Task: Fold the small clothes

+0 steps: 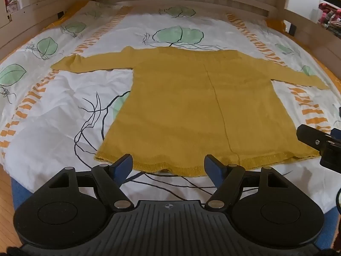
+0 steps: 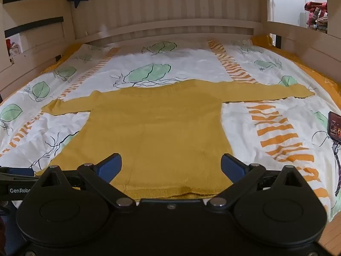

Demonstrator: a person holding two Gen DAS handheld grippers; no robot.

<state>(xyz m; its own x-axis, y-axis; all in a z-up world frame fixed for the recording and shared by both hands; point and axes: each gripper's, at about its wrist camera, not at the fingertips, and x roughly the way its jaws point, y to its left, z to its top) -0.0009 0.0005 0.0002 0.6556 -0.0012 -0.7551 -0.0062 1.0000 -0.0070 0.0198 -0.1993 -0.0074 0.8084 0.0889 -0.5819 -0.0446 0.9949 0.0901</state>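
While both of my grippers hover at the near edge of the bed, the sweater point(image 1: 191, 106) lies flat on the duvet point(image 1: 53, 111), hem toward me and neckline at the far side. It is a mustard-yellow knit, spread wide, with both sleeves stretched straight out to the sides. The body flares from the shoulders down to the hem. A thin crease line runs from mid-chest down to the hem. The hem is a ribbed band with a slightly wavy edge.

My left gripper point(image 1: 168, 167) has its fingers spread wide and holds nothing; the blue pads point(image 1: 123, 166) sit just over the hem. My right gripper point(image 2: 171, 166) is likewise spread wide and empty, above the hem's right portion.

The duvet is white, wrinkled cotton printed with green leaves, black line drawings and orange striped bands. Pale wooden panels point(image 2: 162, 10) enclose the bed. A phone point(image 2: 335, 125) stands at the right edge.
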